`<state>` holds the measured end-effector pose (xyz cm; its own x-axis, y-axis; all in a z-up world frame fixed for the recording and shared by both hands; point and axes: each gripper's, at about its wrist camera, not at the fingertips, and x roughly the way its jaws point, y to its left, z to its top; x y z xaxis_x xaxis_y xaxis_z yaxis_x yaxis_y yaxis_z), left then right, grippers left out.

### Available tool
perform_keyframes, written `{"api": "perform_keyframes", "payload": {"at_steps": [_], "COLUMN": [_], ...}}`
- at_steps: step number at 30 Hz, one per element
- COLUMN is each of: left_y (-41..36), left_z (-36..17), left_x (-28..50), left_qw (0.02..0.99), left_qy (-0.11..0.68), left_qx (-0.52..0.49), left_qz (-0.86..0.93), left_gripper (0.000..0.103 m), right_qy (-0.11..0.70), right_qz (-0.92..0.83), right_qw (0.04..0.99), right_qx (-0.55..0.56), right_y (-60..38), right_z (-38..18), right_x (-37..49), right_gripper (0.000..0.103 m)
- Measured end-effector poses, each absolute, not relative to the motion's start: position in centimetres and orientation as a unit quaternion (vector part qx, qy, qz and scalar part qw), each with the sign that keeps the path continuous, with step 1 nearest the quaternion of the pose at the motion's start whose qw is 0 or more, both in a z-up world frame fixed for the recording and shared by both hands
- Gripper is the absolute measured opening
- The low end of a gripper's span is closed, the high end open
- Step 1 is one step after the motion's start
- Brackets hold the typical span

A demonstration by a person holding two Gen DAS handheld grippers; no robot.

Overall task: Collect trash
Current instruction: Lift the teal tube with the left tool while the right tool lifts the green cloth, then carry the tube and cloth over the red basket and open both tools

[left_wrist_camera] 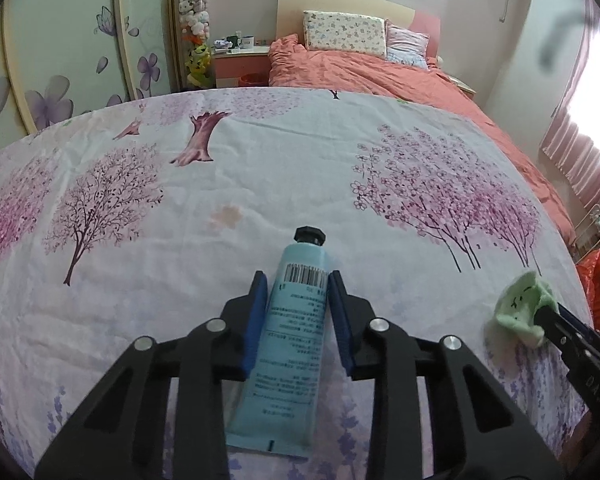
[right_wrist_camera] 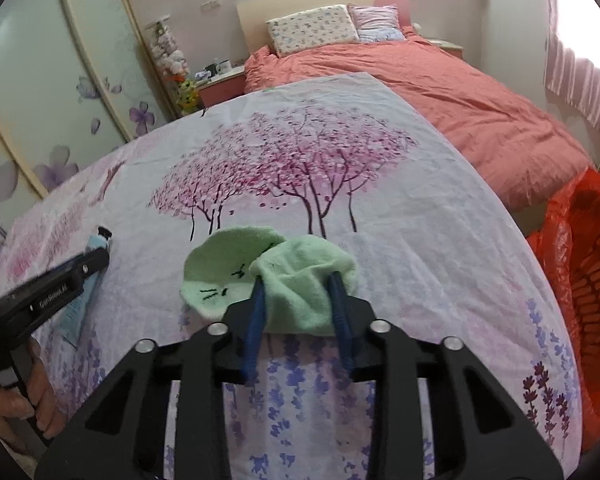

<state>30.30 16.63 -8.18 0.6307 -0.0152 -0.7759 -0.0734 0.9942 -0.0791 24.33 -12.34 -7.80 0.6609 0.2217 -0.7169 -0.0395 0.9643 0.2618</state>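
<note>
A light blue tube [left_wrist_camera: 292,320] with a black cap lies on the flowered cloth [left_wrist_camera: 180,220]. My left gripper [left_wrist_camera: 298,280] has its blue pads against both sides of the tube. My right gripper [right_wrist_camera: 298,280] is closed on a crumpled green cloth [right_wrist_camera: 268,276] with black stitched marks. The green cloth [left_wrist_camera: 520,308] and the right gripper [left_wrist_camera: 542,322] also show at the right of the left wrist view. The tube [right_wrist_camera: 96,248] and the left gripper [right_wrist_camera: 106,254] show at the left of the right wrist view.
A red basket lined with a red bag [right_wrist_camera: 584,280] stands at the right of the flowered cloth [right_wrist_camera: 420,240]. Behind is a bed with an orange-pink cover [left_wrist_camera: 360,68] and pillows. A wardrobe with purple flowers [left_wrist_camera: 60,60] and a nightstand [left_wrist_camera: 240,56] are at the left.
</note>
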Motion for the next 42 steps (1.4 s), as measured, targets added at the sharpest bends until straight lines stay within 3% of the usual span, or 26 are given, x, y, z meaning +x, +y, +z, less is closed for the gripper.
{"api": "perform_keyframes", "payload": {"at_steps": [6, 8, 9, 10, 13, 30, 42], "left_y": [16.6, 16.4, 16.5, 16.7, 17.2, 16.7, 11.3], "left_z": [-8.2, -8.2, -8.2, -8.2, -8.1, -4.4, 0.0], "left_x": [30.1, 30.1, 30.1, 30.1, 29.8, 26.7, 23.5], "left_qw": [0.901, 0.901, 0.902, 0.902, 0.902, 0.919, 0.932], "left_qy": [0.429, 0.428, 0.428, 0.426, 0.423, 0.386, 0.352], "left_qx": [-0.055, -0.056, -0.06, -0.067, -0.082, -0.075, -0.061], "left_qz": [0.02, 0.024, 0.024, 0.022, 0.017, 0.004, -0.062], "left_gripper": [0.035, 0.032, 0.028, 0.028, 0.028, 0.028, 0.028], "right_qy": [0.408, 0.409, 0.409, 0.408, 0.402, 0.335, 0.274], "right_qz": [0.06, 0.056, 0.056, 0.059, 0.069, 0.096, 0.067], "right_qw": [0.907, 0.908, 0.908, 0.908, 0.909, 0.931, 0.95], "right_qx": [0.083, 0.073, 0.072, 0.076, 0.09, 0.111, 0.134], "right_y": [-11.4, -11.1, -11.2, -11.3, -11.8, -13.2, -17.7], "right_z": [-7.6, -7.6, -7.6, -7.6, -7.5, -2.9, 0.9], "right_x": [24.4, 24.4, 24.4, 24.4, 24.2, 21.0, 17.7], "right_gripper": [0.032, 0.031, 0.027, 0.015, 0.009, 0.007, 0.007]}}
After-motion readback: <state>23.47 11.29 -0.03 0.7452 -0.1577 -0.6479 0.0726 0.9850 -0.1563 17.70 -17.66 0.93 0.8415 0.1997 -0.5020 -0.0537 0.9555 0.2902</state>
